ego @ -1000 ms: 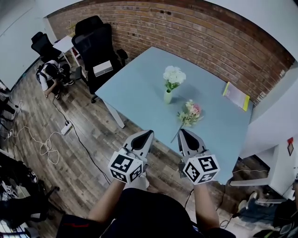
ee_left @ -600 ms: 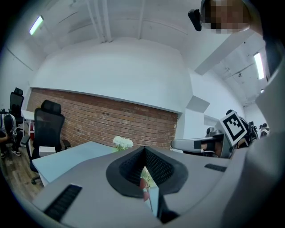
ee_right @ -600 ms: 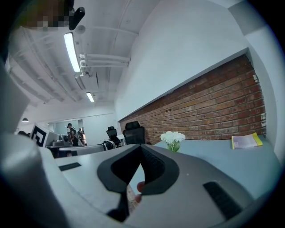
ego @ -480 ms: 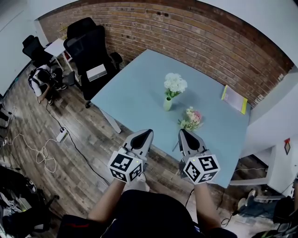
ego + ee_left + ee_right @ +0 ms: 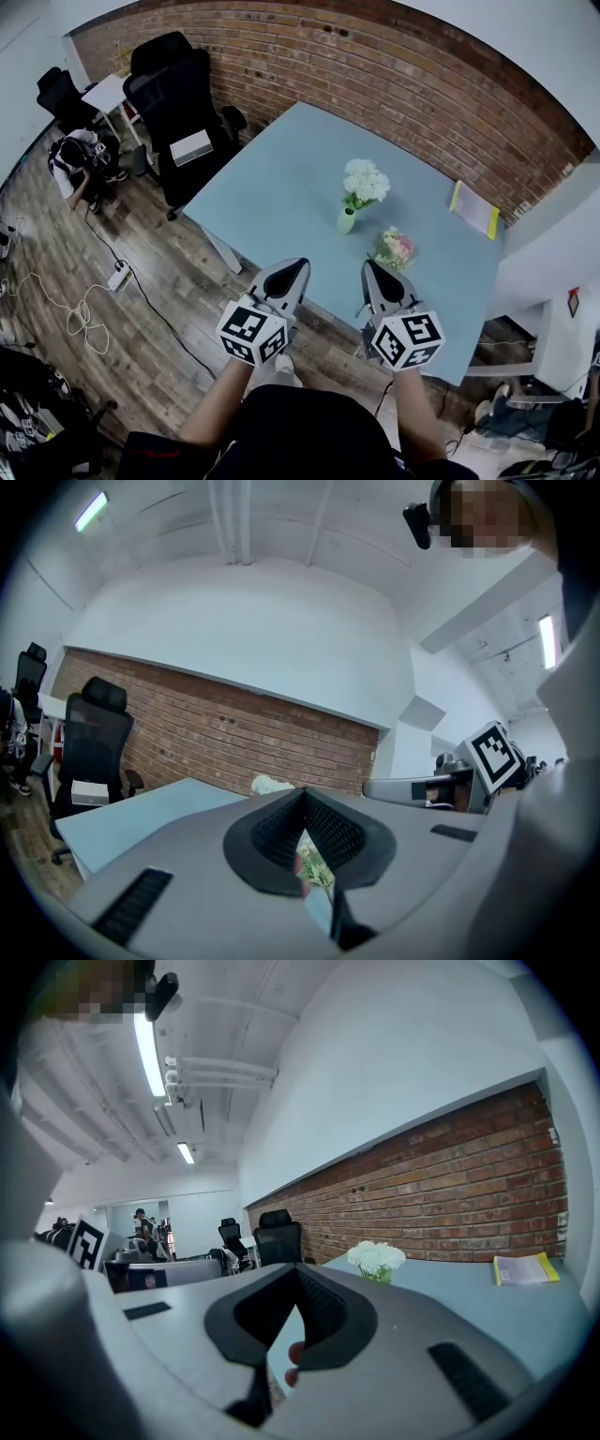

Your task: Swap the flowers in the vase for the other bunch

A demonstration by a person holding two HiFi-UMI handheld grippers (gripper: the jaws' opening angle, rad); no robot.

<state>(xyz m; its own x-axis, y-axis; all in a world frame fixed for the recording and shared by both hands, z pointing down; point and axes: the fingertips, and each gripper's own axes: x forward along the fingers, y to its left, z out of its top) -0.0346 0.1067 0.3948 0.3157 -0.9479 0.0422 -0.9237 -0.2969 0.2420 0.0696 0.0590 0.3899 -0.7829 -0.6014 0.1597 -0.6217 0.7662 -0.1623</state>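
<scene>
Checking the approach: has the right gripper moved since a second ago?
Yes: the right gripper has come closer to the loose bunch on the table.

An office, plainly. Black swivel chairs [image 5: 183,103] stood by a brick wall [image 5: 375,66], near the left corner of a pale blue table [image 5: 272,187]. A power strip [image 5: 118,275] and cables [image 5: 80,314] trailed over the plank floor [image 5: 178,347]. Tube lights [image 5: 148,1049] ran along the ceiling, and further chairs filled the room behind.
</scene>
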